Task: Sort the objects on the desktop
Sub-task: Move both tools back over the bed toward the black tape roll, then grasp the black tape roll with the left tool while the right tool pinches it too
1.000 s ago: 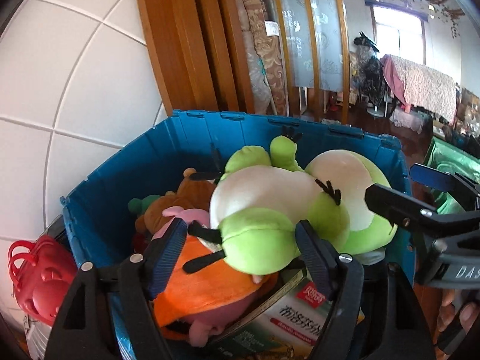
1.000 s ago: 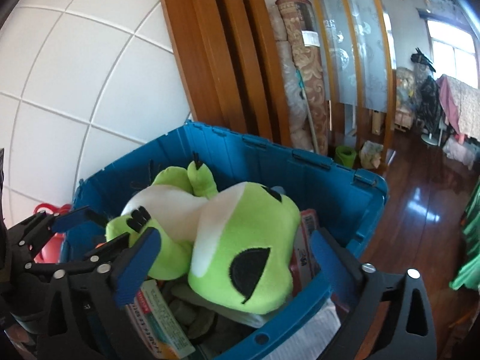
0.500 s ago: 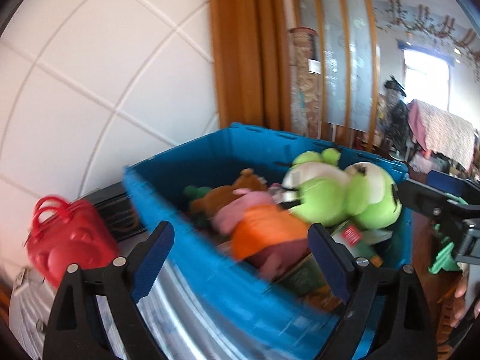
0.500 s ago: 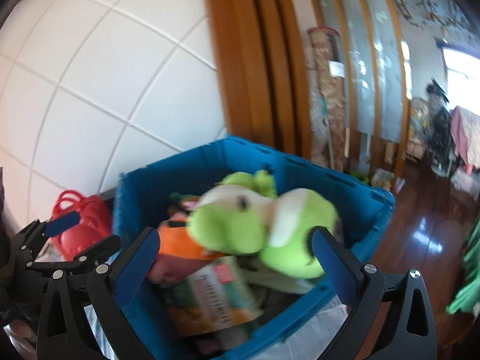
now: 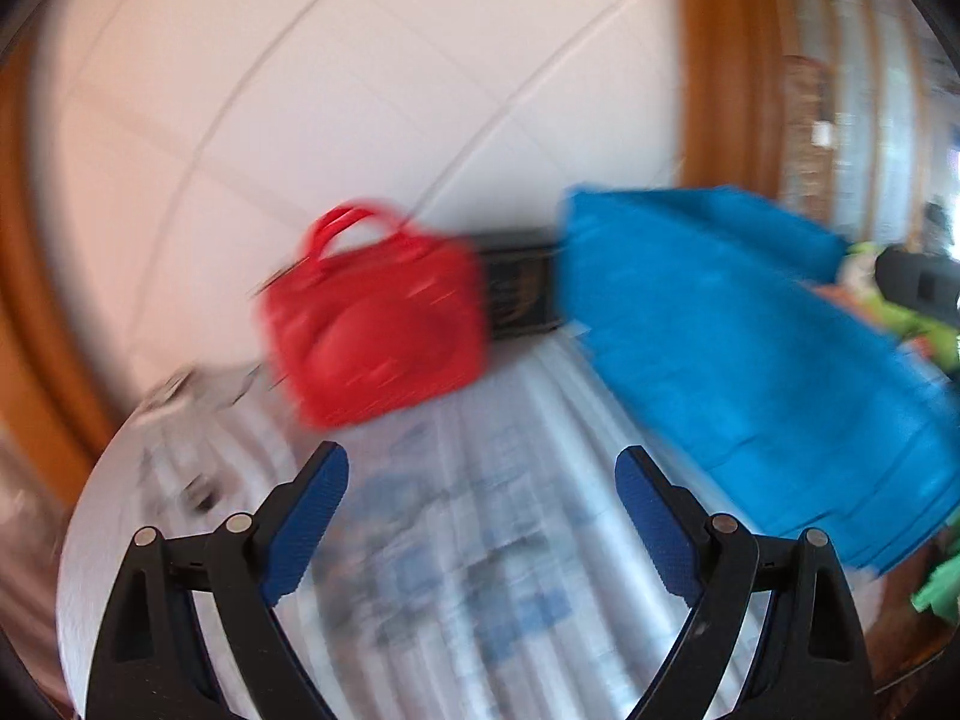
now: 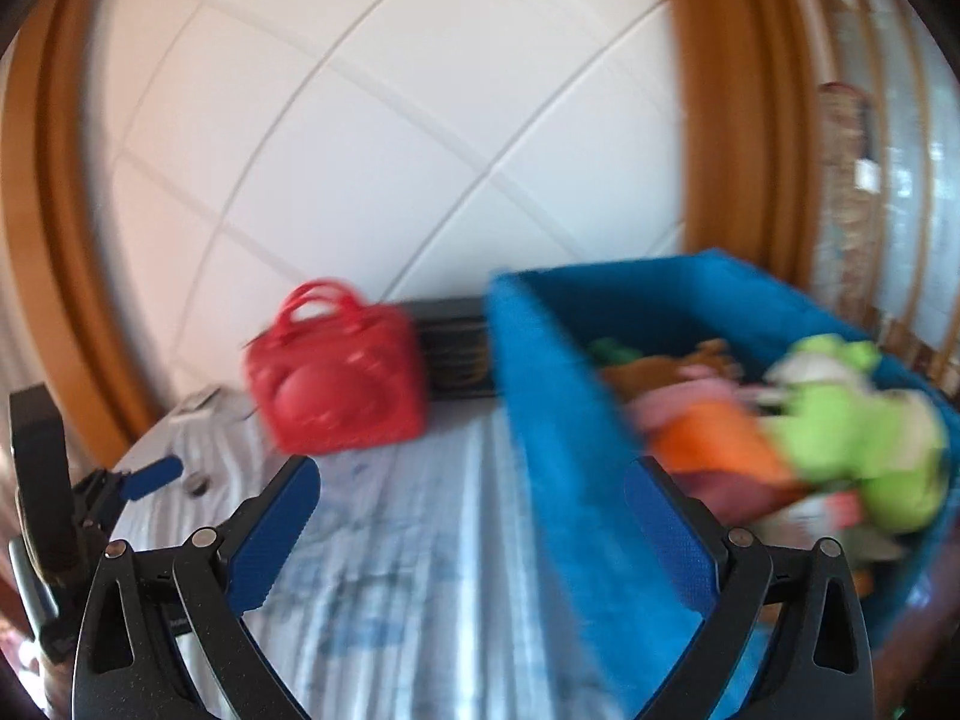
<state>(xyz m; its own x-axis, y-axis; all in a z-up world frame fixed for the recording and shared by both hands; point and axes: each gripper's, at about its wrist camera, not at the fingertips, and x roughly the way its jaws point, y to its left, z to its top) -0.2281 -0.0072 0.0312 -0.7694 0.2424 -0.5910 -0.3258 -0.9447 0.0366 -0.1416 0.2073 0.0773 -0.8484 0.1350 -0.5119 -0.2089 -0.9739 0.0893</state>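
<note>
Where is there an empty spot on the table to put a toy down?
The bare room is the striped tablecloth in front of the red bag, left of the blue bin. The bin is crowded with plush toys. Small blurry bits sit near the table's left edge.

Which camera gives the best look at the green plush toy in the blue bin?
Right wrist: the green plush toy lies in full, though blurred, inside the blue bin. The left wrist view catches only green slivers beyond the bin's wall.

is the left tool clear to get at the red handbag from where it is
Probably yes. The left tool is open and empty, and the red handbag stands just ahead on the table, with nothing visible between them; the blue bin sits off to the side.
</note>
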